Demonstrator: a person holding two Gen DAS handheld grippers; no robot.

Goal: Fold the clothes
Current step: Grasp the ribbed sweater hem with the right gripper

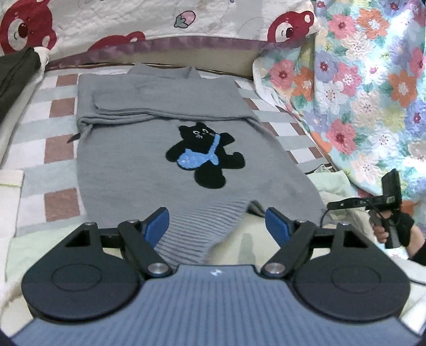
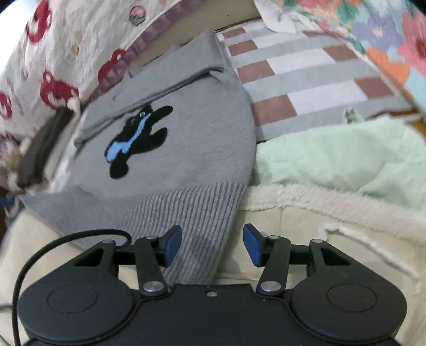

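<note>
Grey sweater (image 1: 149,159) lies flat on the bed (image 1: 61,106), sleeves folded across the chest, black cat patch (image 1: 205,157) face up, ribbed hem (image 1: 191,226) nearest the grippers. Left gripper (image 1: 217,223) jaws wide, nothing between the pads; hem sits just below and ahead of it, not touched. Right gripper (image 2: 212,243) jaws also wide and empty, hovering over the hem's right corner (image 2: 197,213), left pad over the ribbing, right pad over the cream fleece (image 2: 332,213). Mint blanket (image 2: 332,159) ahead and right of the right gripper, beside the sweater. In the left view the right gripper (image 1: 388,197) shows far right, held in a gloved hand (image 1: 394,226), well apart from the sweater edge. Floral quilt (image 1: 372,79) ahead-right, bear-print quilt (image 1: 133,21) straight ahead beyond the collar. Dark cloth (image 1: 16,77) ahead-left. Right view blurred.
</note>
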